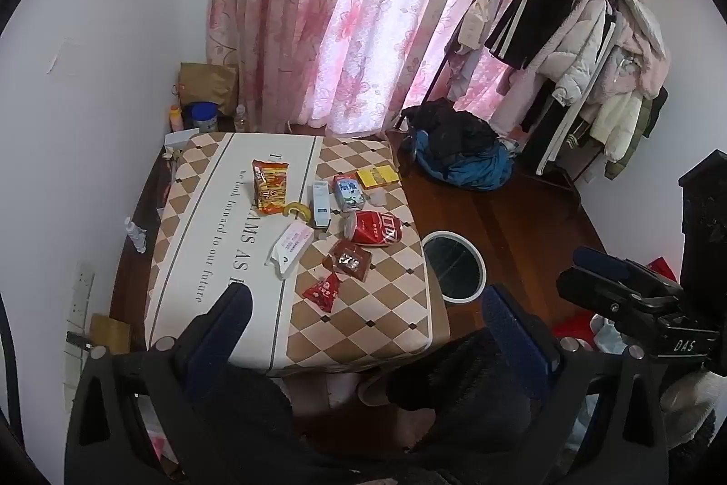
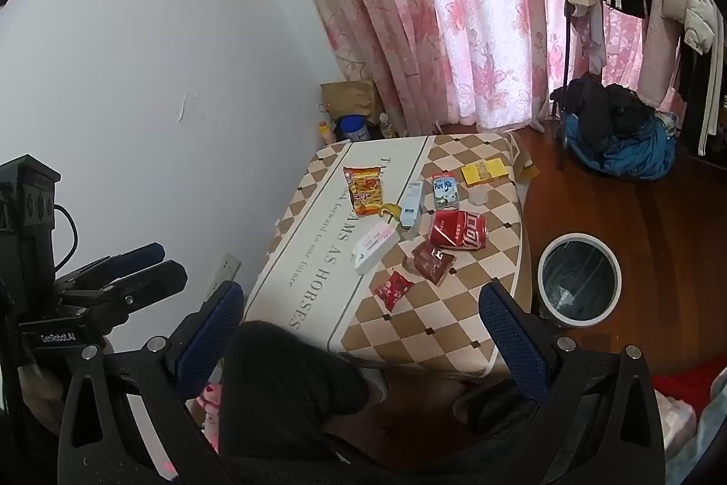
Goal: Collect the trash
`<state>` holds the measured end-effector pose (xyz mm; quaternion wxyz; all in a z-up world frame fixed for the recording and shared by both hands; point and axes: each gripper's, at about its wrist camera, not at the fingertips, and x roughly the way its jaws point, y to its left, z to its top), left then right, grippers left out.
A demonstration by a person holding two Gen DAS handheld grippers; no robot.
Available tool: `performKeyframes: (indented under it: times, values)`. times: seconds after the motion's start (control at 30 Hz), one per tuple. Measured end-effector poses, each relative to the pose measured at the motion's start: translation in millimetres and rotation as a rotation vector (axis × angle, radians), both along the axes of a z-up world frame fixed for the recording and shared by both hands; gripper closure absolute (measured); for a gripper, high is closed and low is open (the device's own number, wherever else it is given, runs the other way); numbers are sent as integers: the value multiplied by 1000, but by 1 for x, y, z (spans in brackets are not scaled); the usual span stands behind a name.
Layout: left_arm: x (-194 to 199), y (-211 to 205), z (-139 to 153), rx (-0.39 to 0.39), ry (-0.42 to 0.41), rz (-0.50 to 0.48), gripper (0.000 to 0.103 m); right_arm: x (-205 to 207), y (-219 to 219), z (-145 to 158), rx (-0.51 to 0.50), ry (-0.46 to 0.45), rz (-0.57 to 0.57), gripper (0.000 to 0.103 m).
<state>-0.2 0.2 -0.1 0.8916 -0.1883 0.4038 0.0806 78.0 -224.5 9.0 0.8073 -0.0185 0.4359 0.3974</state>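
Observation:
Trash lies on a checkered table: an orange snack bag, a crushed red can, a milk carton, a white tissue pack, a brown wrapper, a small red wrapper and a yellow pack. A white-rimmed bin stands on the floor to the table's right. My left gripper and right gripper are open, empty, held above the near table edge.
A tall white box and a banana peel lie among the trash. A pile of dark and blue clothes lies beyond the bin, under a loaded coat rack. Pink curtains hang behind; a white wall is at left.

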Motion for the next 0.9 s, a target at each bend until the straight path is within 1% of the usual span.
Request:
performKeyframes:
  times: [0.27,0.3,0.47,0.57,0.77,0.83,0.9]
  values:
    - [2,-5,-1,13,2,1,0,0,3,1,6,-5,0,0]
    - [1,-5,2,-3,-6,-4,0,0,3,0,7,-4,1,0]
    - [2,-10,2,-7,-10,-4,0,-1,4,-1,3,-1,2,0]
    - [2,-8,9,-10,-12,-12,0,0,6,-2,2,1,3,0]
    - [1,-4,6,-17,-18,-21,0,1,11,3,11,-4,4,0]
    - [1,-5,7,-21,-19,-22,0,2,17,1,12,-5,8,0]
    - [2,-5,7,-28,-23,-25,0,0,13,-1,18,-4,11,0]
